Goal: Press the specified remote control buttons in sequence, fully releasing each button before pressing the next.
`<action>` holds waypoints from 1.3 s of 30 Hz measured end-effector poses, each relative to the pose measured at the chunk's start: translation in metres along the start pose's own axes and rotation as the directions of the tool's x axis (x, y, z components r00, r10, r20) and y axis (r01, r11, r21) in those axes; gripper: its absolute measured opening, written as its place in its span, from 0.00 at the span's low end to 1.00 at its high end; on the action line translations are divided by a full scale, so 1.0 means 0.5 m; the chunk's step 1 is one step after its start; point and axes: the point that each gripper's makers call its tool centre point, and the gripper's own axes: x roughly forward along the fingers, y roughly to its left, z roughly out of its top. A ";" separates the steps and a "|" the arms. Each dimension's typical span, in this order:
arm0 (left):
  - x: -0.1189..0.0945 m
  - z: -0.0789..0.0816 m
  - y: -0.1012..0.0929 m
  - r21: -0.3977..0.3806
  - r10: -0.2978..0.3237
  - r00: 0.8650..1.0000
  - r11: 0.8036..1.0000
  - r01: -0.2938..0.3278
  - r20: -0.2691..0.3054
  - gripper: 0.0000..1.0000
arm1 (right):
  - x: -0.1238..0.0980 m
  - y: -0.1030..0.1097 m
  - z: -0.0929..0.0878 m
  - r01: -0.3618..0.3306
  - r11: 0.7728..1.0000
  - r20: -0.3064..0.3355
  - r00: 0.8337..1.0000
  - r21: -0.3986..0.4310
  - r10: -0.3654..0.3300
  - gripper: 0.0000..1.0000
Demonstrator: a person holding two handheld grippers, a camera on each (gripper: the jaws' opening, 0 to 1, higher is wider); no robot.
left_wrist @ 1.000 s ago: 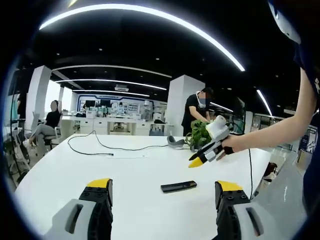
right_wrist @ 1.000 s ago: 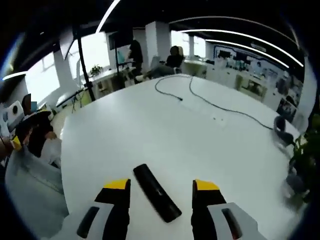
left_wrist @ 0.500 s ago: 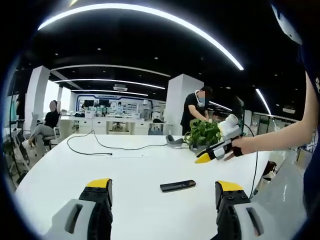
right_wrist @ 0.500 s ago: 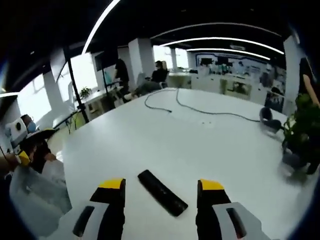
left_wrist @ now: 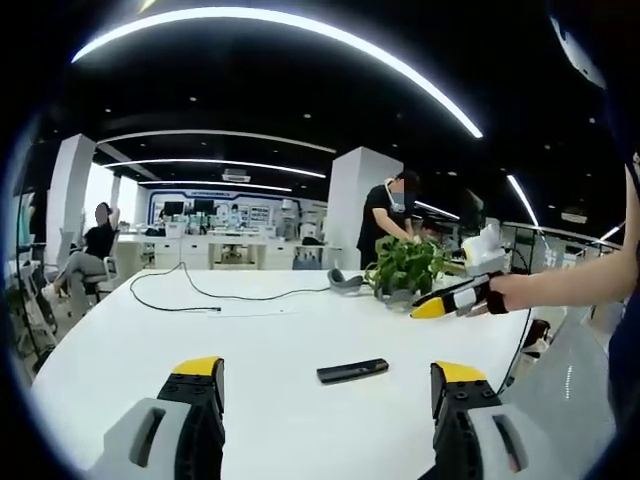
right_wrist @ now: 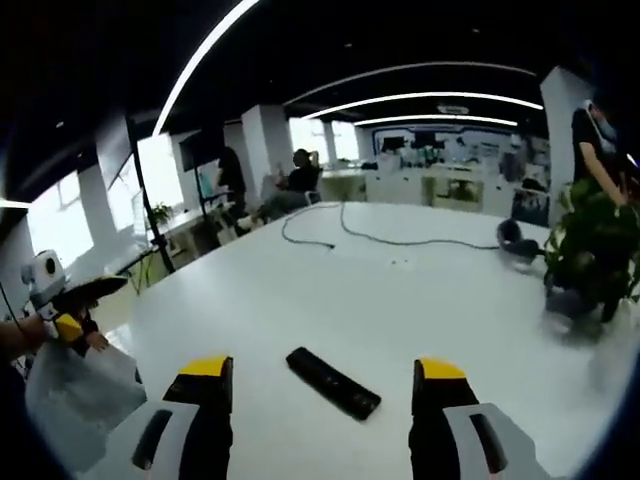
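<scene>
A black remote control (left_wrist: 352,371) lies flat on the white table (left_wrist: 150,350), a little ahead of my left gripper (left_wrist: 325,385), whose yellow-tipped jaws stand wide apart with nothing between them. At the right of the left gripper view the right gripper (left_wrist: 452,301) hangs in the air above the table's right side, held by a hand. In the right gripper view the same remote (right_wrist: 333,383) lies between and just beyond the jaws of my right gripper (right_wrist: 320,378), which is open and apart from it. The left gripper (right_wrist: 70,300) shows at that view's far left edge.
A black cable (left_wrist: 210,297) runs over the far part of the table, with a potted plant (left_wrist: 405,268) and grey headphones (left_wrist: 347,283) near its far edge. A person stands behind the plant; another sits at far left. Office desks fill the background.
The right gripper has drawn back and up from the remote, moving rightward in the left gripper view. Its own view has tilted up, showing more of the room. The remote has stayed put.
</scene>
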 end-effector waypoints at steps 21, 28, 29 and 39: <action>0.002 -0.008 -0.017 0.022 -0.028 0.999 0.999 0.028 -0.025 0.90 | -0.108 0.014 -0.019 0.084 0.996 0.066 0.994 -0.019 -0.082 0.78; 0.001 -0.008 -0.015 0.022 -0.023 0.999 0.999 0.023 -0.026 0.90 | -0.146 0.022 -0.029 0.132 0.979 0.040 0.991 -0.152 -0.128 0.80; 0.001 -0.009 -0.014 0.022 -0.021 0.999 1.000 0.021 -0.027 0.90 | -0.150 0.023 -0.030 0.137 0.978 0.041 0.990 -0.158 -0.132 0.80; 0.000 -0.012 -0.009 0.030 -0.005 0.999 1.000 0.006 -0.035 0.90 | -0.198 0.018 -0.045 0.174 0.962 0.054 0.985 -0.209 -0.166 0.79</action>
